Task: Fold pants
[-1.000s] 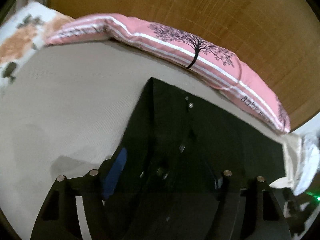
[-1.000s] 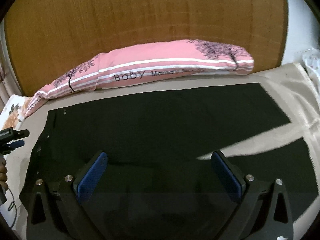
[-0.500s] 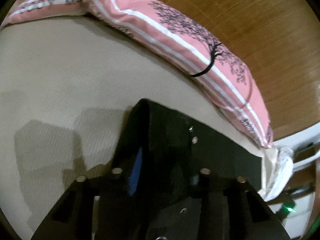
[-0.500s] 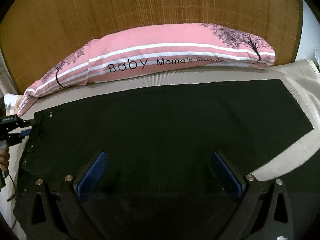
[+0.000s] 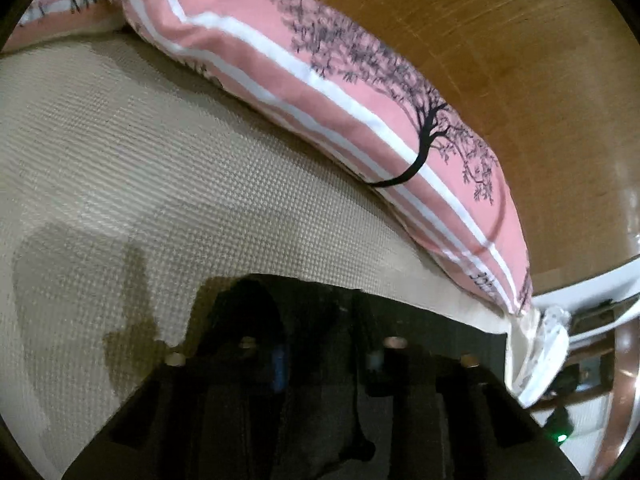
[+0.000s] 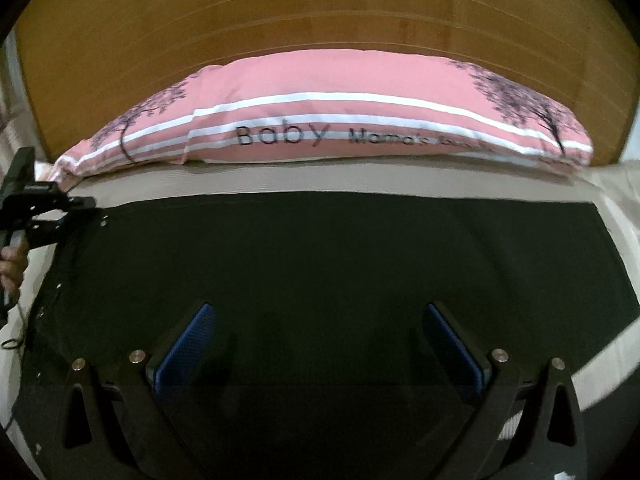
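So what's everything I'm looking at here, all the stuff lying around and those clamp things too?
black pants: one, black, spread flat on the bed.
long pink pillow with white stripes and tree prints: one, pink, behind the pants against the headboard.
beige woven bed cover: one, beige, under the pants.
wooden headboard: one, brown, at the back.
left gripper: one, black with blue pads, jaws closing on the corner of the pants.
right gripper: one, black with blue pads, open, over the pants.
person's hand: one, at the far left edge, holding the left gripper.
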Tool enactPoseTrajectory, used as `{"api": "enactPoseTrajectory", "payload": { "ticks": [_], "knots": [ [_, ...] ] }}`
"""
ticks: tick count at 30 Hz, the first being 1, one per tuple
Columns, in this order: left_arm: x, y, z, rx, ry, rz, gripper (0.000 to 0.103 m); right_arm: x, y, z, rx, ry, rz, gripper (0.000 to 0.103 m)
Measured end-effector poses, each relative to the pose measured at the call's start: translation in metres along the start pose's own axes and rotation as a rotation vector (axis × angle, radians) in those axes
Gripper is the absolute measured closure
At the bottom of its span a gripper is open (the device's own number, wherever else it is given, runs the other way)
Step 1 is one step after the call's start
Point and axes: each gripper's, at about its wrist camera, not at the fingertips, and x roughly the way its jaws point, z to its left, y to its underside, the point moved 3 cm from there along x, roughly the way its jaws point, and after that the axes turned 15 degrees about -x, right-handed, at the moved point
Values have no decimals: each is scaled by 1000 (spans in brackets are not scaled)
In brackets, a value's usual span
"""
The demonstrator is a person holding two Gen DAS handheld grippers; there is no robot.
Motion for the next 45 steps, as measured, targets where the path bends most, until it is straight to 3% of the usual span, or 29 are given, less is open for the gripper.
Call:
{"api": "enactPoseTrajectory", "payload": {
  "ticks": [2,6,15,19,24,28,30,31,33,35,45],
  "knots": [
    [-10,3,1,19,19,-25,93,1,-5,-5,-14,-48,0,0],
    [-47,19,-15,38,125,-89,95,5,-20,-20,-103,-117,8,0],
    [-97,58,-43,206,188,-166,95,35,-78,-52,-406,-290,47,4],
    [-107,62,-43,190,195,-180,95,59,-92,-57,-484,-390,112,18],
    [-114,70,-48,216,186,-211,95,88,-100,-45,-616,-531,203,23],
    [-118,74,-48,220,178,-230,95,105,-97,-47,-655,-620,272,39],
    [-118,73,-48,215,172,-236,95,113,-92,-51,-675,-605,307,44],
    [-116,72,-47,215,170,-236,95,116,-87,-55,-678,-603,322,51],
    [-113,73,-48,215,160,-239,95,117,-79,-61,-681,-584,336,75],
    [-110,73,-49,217,145,-243,95,112,-72,-67,-676,-551,318,91],
    [-141,92,-54,265,114,-272,95,18,-54,-53,-658,-319,131,95]
  ]
}}
